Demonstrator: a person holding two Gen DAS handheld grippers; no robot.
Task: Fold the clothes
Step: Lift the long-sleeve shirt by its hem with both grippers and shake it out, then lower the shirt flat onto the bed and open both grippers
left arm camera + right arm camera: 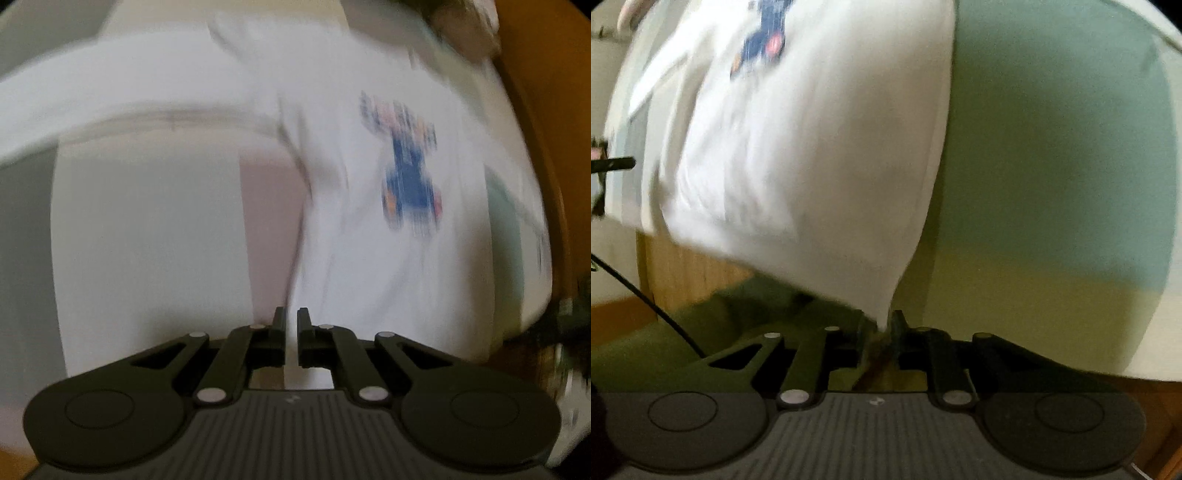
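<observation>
No lettering can be read in either view. The white cotton T-shirt ahead of the fingers bears only a blurred blue and orange print, with no legible words or numbers.

I see one white T-shirt with a blue, orange-touched print on it, blurred in both views. It lies spread over the pale table, wrinkled, and its near corner is gathered to a point and lifted off the near edge.
</observation>
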